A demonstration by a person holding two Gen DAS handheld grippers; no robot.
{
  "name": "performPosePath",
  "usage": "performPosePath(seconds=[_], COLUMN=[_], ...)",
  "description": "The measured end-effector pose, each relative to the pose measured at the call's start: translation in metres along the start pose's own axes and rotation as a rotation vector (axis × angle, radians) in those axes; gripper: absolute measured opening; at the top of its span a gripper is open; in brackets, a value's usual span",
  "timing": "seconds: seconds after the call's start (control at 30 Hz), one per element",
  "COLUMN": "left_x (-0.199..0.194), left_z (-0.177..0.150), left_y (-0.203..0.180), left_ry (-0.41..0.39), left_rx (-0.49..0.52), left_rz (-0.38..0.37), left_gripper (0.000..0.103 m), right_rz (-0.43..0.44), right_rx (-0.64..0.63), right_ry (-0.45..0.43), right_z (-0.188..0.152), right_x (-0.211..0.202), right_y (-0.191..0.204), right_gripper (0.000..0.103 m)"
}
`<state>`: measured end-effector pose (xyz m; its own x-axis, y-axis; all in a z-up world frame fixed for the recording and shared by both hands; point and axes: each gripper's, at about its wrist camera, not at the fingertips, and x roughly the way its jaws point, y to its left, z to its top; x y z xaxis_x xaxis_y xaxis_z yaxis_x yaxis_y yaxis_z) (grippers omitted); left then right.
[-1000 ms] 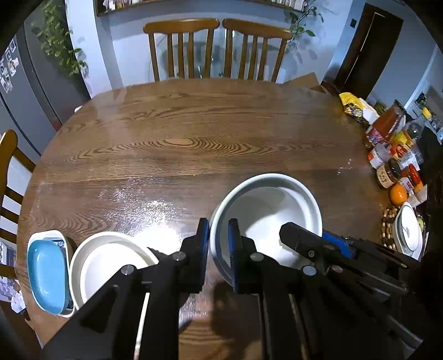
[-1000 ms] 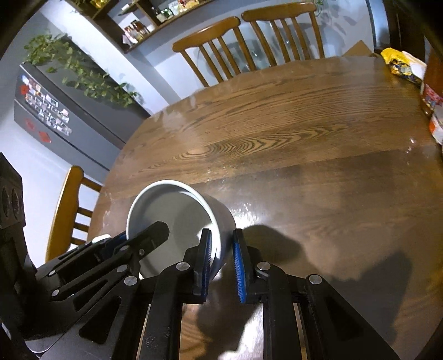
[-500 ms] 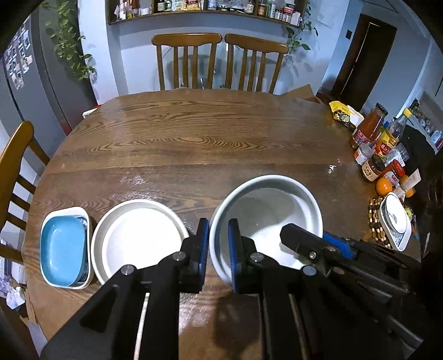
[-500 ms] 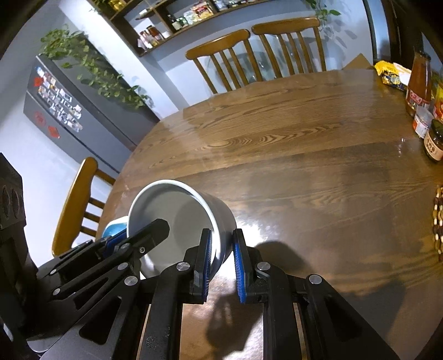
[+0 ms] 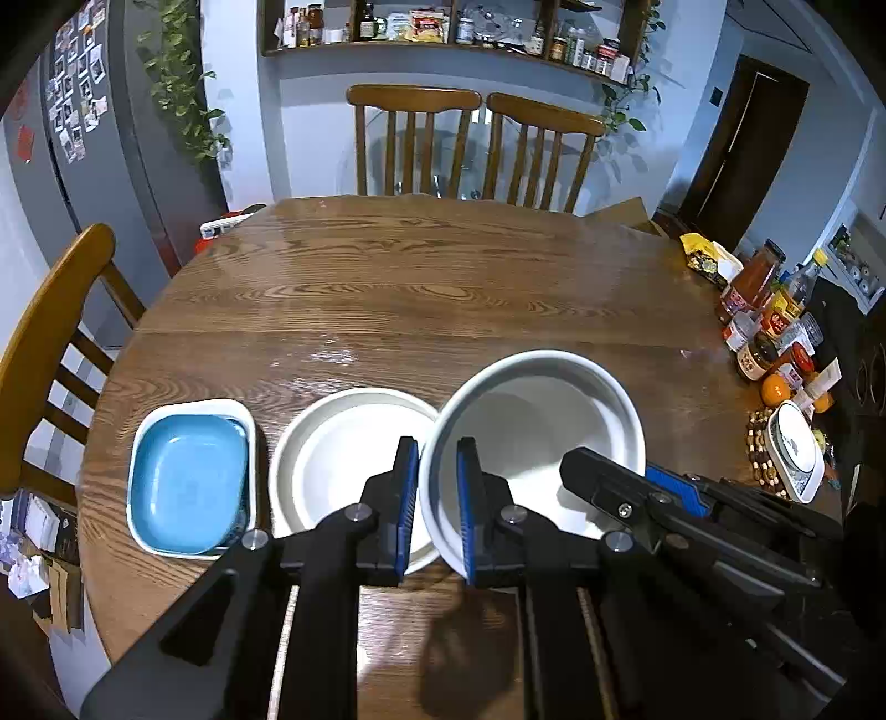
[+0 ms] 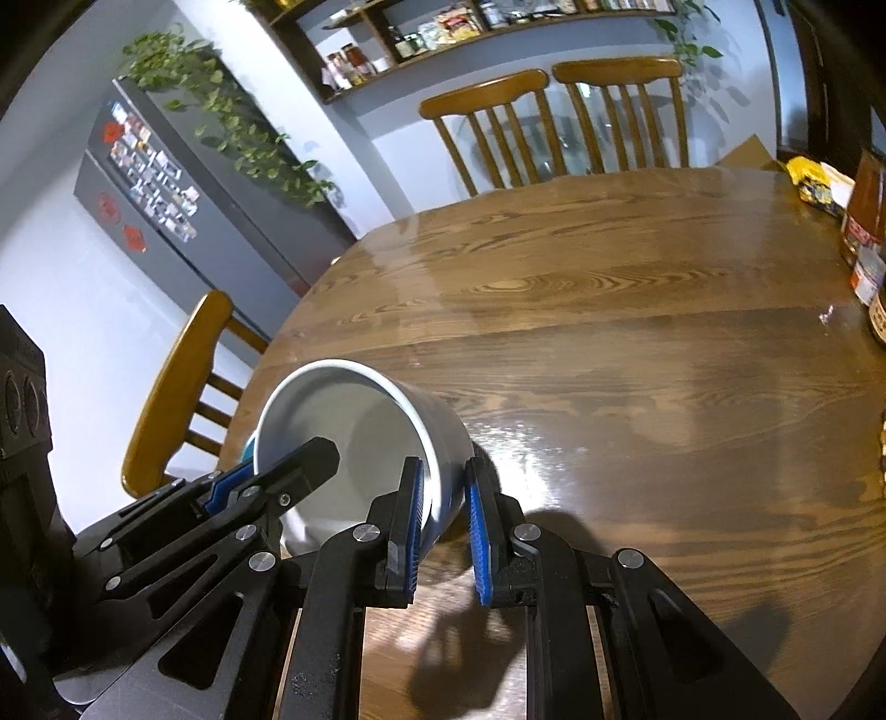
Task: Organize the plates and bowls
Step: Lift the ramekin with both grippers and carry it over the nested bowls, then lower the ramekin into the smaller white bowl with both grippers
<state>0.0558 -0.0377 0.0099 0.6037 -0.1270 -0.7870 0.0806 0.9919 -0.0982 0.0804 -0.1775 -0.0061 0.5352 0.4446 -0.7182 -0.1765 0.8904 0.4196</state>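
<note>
- no text, brand or number can be read in either wrist view
- labels on bottles and jars point(image 5: 767, 327) at the right edge of the table point(image 5: 421, 288): too small and blurred to make out
- red signs point(image 6: 123, 224) and the photos on the grey fridge point(image 6: 166, 183): shapes only, nothing to read
- jar labels on the wall shelf point(image 5: 443, 33): unreadable too

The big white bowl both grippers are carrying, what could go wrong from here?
1. The deep white bowl hangs above the table, pinched only at its thin rim by the left gripper and right gripper; it could slip.
2. It overlaps the white plate below; lowering carelessly could knock rim against rim.
3. The jars and bottles crowd the table's right edge; a wide swing could topple them.
</note>
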Motion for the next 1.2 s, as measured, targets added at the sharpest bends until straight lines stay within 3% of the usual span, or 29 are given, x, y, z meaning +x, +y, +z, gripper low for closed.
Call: performPosePath(seconds=[0.6,1.2], left_x=[0.017,0.065], left_z=[-0.003,-0.006], left_y=[0.06,0.074], left_ry=[0.087,0.189], left_rx=[-0.057,-0.056], left_rz=[0.007,-0.031], left_gripper=[0.01,0.01], right_rz=[0.002,-0.046], right_rx=[-0.017,0.048], right_ry=[0.074,0.159], right_z=[-0.007,-0.011], right_x=[0.044,0.089], right_y=[0.048,0.037], right_gripper=[0.019,0.019])
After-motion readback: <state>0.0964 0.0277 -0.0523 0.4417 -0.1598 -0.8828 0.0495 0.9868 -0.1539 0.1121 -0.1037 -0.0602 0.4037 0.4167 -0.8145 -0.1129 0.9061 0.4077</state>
